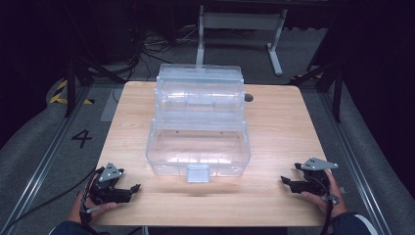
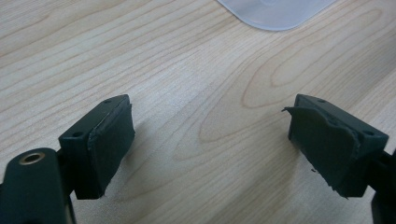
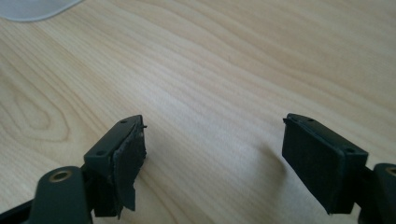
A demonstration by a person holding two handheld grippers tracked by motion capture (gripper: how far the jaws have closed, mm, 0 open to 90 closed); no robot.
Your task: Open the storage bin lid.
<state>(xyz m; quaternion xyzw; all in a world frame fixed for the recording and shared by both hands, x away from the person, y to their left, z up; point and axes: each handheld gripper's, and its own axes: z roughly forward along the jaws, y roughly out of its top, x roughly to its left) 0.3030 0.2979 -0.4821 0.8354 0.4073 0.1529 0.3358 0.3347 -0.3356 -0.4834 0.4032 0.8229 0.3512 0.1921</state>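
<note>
A clear plastic box [image 1: 198,147] stands in the middle of the wooden table [image 1: 279,122], its lid [image 1: 199,90] swung up and back and a latch tab [image 1: 197,173] on its near wall. At the near left corner of the table my left gripper [image 1: 133,190] rests in a hand, pointing right. In the left gripper view it [image 2: 210,140] is open over bare wood, with a corner of the box [image 2: 275,11] ahead. My right gripper [image 1: 286,182] lies at the near right and points left. It [image 3: 215,149] is open with nothing between its jaws, and the box's edge [image 3: 32,9] shows at the upper left.
A small dark round spot [image 1: 248,98] lies on the table beside the lid. Beyond the far edge stands a white metal frame [image 1: 240,22] among cables. The grey floor at the left carries a painted 4 [image 1: 81,138] and a metal rail [image 1: 46,161].
</note>
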